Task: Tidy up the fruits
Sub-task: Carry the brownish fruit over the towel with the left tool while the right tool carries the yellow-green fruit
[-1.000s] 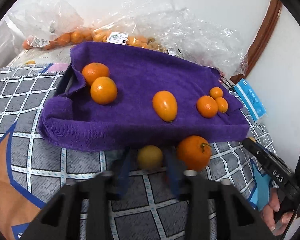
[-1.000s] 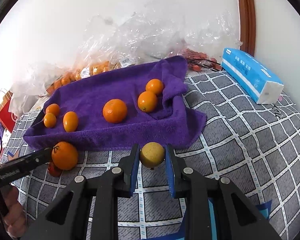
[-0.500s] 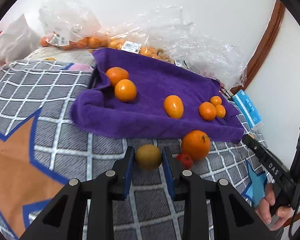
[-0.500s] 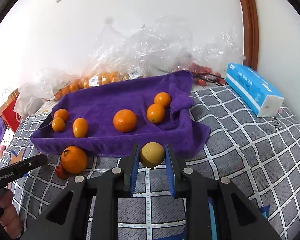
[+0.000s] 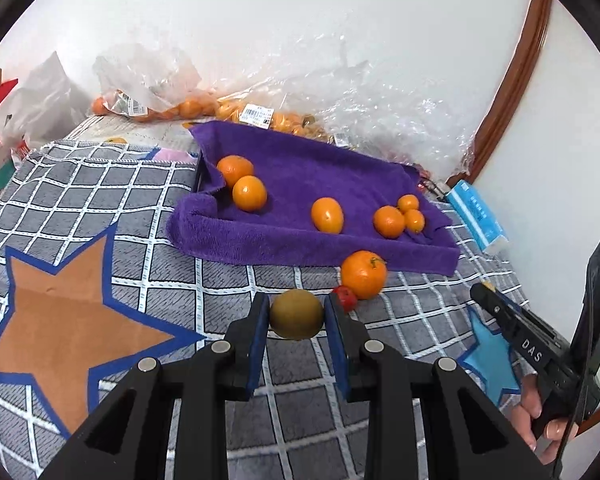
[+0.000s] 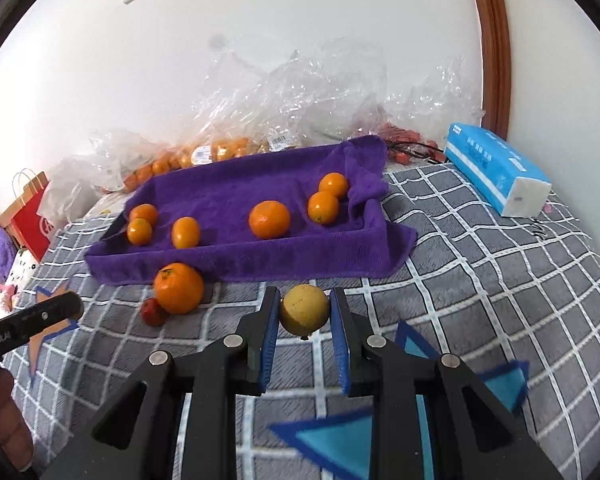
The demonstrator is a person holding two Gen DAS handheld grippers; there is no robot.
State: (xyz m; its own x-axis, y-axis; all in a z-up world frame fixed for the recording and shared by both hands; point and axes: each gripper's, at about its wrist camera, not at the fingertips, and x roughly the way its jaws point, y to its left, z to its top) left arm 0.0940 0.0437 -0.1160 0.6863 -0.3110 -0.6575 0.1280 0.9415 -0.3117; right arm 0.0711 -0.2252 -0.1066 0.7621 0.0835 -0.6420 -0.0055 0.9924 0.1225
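Left gripper (image 5: pixel 296 316) was clamped on a brownish fruit (image 5: pixel 296 314), right gripper (image 6: pixel 305 314) on a yellow fruit (image 6: pixel 304 308), both held just short of the towel (image 5: pixel 340 168). Each should clear the towel's near fold before release, away from oranges (image 5: pixel 327 215).

fruits: two yellow-brown (image 5: pixel 296 314) (image 6: pixel 304 309) gripped | five oranges (image 5: pixel 327 215) on purple towel (image 5: pixel 300 168)

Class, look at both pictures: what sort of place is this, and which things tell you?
Probably a room in a home, perhaps a bedroom: a checked blanket with stars covers a soft surface, a tissue pack lies on it, and shop bags of fruit sit against the wall.
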